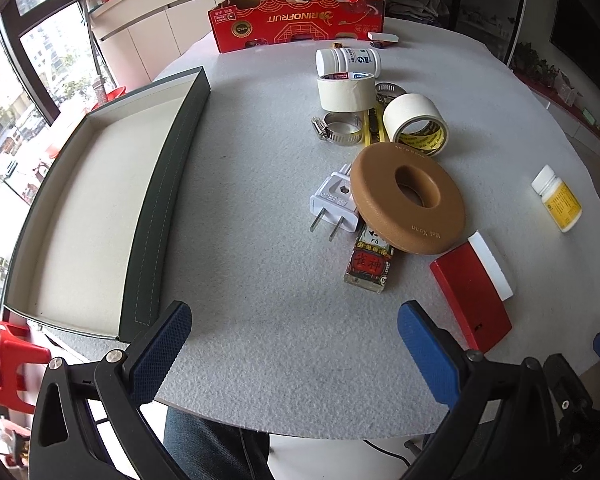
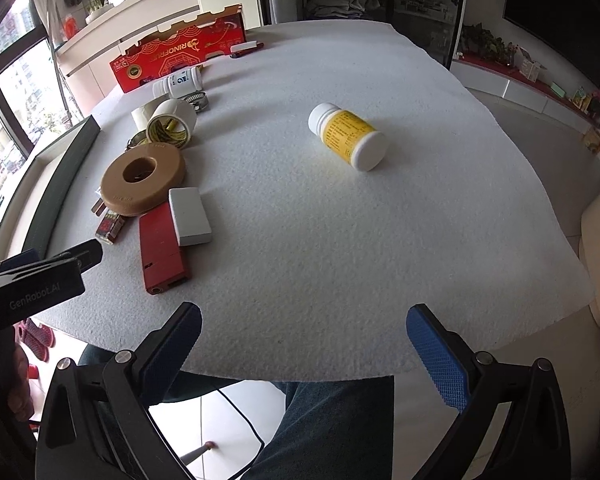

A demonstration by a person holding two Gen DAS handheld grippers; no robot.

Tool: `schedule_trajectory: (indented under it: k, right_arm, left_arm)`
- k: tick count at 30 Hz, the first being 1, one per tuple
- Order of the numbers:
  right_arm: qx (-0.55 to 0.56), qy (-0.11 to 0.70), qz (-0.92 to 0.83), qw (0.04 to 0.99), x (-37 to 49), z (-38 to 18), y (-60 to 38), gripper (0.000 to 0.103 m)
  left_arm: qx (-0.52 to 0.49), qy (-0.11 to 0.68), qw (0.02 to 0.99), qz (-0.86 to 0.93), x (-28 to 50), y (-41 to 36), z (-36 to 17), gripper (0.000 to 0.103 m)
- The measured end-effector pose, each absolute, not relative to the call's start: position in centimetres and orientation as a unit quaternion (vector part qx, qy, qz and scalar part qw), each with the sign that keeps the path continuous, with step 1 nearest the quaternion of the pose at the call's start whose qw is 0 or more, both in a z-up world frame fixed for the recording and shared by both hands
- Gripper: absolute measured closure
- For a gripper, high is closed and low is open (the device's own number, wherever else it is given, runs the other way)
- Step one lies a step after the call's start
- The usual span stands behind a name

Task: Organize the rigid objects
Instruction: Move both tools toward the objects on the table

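only left view shows white plug [image 1: 334,202] beside brown ring [image 1: 408,200]

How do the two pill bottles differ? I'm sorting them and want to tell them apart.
The yellow-label bottle has a yellow label; the blue-print bottle has a white label with blue print. The yellow-label bottle lies alone on the open felt; the blue-print bottle lies amid the clutter, beside a masking tape roll. Both are white, capped and lying on their sides.

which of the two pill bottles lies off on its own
The yellow-labelled bottle, lying alone on bare felt; the blue-labelled bottle lies among the tape rolls.
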State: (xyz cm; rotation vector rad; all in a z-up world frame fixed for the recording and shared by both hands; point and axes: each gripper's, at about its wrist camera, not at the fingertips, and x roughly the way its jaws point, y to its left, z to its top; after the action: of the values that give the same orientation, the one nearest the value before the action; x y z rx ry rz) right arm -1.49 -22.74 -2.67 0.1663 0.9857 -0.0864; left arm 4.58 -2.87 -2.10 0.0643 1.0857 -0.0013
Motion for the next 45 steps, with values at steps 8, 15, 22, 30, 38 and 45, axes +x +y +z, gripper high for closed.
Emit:
schedule_trajectory:
  k: [8, 15, 22, 30, 38, 45]
  right_arm:
    - [0.093, 0.482, -0.054, 0.869, -1.1, -3.1, -24.2, 0.000]
    - [0.087, 0.487, -0.046, 0.868, -0.6, -3.2, -23.7, 0.000]
    - [0.081, 0.491, -0.050, 0.866, -0.5, -3.2, -23.8, 0.000]
    - [0.074, 0.492, -0.050, 0.866, -0.3, -3.0, -23.8, 0.000]
    - [0.070, 0.482, -0.041, 0.872, 0.3, -1.9, -23.3, 0.000]
    - [0.078, 0.488, -0.042, 0.868, 0.3, -2.2, -23.5, 0.000]
  left_arm:
    - [0.017, 0.525, 0.851, 0.009, 5.1, -2.1, -2.4, 0.000]
    - [0.026, 0.525, 0.851, 0.015, 5.5, -2.0, -2.4, 0.000]
    - [0.030, 0.525, 0.851, 0.020, 5.8, -1.7, -2.4, 0.000]
    - [0.039, 0.520, 0.853, 0.025, 6.5, -1.9, -2.2, 0.000]
    - [0.052, 0.529, 0.846, 0.032, 8.4, -2.4, -2.6, 0.000]
    - [0.040, 0.530, 0.847, 0.034, 9.8, -2.9, -2.5, 0.000]
